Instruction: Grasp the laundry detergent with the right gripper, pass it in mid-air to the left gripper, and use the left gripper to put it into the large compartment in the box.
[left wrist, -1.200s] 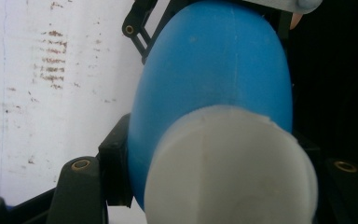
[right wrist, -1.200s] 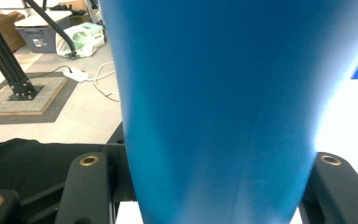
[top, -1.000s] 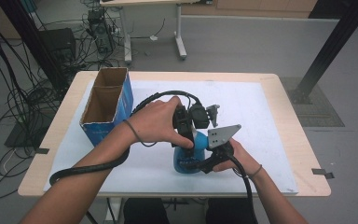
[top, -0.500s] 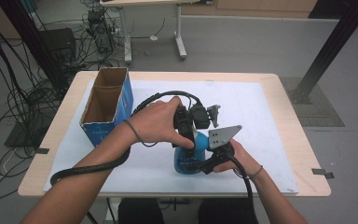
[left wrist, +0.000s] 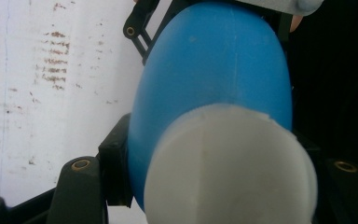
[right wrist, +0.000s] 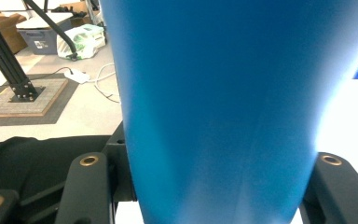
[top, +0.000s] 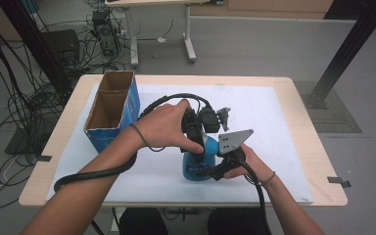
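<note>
A blue plastic bottle (top: pixel 197 168) stands on the white mat near the table's front edge, gripped by both hands' tools. My left gripper (top: pixel 197 146) comes down from above and is shut on the bottle's top end; in the left gripper view the white cap (left wrist: pixel 228 168) sits between the black jaws with the blue body (left wrist: pixel 214 70) beyond it. My right gripper (top: pixel 214 169), with its grey plate on top, reaches in from the right and is shut on the bottle's body (right wrist: pixel 214 93), which stands between its two jaws.
An open blue cardboard box (top: pixel 111 110) stands at the table's left. The white mat (top: pixel 274 112) covers most of the wooden table (top: pixel 318 147). A thick black cable (top: pixel 93 171) trails from the left gripper across the front left. Black frame posts and loose cables stand on the floor beyond.
</note>
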`<state>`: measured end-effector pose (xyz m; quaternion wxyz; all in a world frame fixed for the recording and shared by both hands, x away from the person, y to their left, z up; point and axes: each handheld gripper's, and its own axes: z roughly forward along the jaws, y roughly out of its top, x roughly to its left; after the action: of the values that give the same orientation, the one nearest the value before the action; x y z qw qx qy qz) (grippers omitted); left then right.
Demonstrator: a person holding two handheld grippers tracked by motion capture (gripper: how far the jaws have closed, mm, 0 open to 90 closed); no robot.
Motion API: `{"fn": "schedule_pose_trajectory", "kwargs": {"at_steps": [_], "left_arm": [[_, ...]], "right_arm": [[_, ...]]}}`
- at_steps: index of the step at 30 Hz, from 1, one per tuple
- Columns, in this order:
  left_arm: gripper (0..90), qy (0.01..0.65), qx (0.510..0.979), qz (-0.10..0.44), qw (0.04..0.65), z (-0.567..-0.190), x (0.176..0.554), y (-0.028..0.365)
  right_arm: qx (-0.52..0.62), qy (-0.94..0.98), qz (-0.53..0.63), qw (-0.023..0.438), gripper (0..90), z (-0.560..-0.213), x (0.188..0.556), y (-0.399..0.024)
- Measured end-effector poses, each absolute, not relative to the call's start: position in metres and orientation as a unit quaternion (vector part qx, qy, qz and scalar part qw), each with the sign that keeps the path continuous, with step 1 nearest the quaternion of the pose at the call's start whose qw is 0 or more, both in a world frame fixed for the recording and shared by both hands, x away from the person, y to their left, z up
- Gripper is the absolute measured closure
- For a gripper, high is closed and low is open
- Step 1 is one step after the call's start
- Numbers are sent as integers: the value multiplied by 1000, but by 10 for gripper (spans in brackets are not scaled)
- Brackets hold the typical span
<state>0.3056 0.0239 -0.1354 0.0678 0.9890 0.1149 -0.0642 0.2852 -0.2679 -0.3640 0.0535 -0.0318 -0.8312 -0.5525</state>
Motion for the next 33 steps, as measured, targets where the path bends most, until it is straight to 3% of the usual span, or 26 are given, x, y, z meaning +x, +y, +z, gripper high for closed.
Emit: {"fn": "schedule_pose_trajectory", "kwargs": {"at_steps": [33], "left_arm": [[370,120,988,-61,69,-134,306,30]], "right_arm": [[-28,-830,-554,56,417,-364,289,-261]]}}
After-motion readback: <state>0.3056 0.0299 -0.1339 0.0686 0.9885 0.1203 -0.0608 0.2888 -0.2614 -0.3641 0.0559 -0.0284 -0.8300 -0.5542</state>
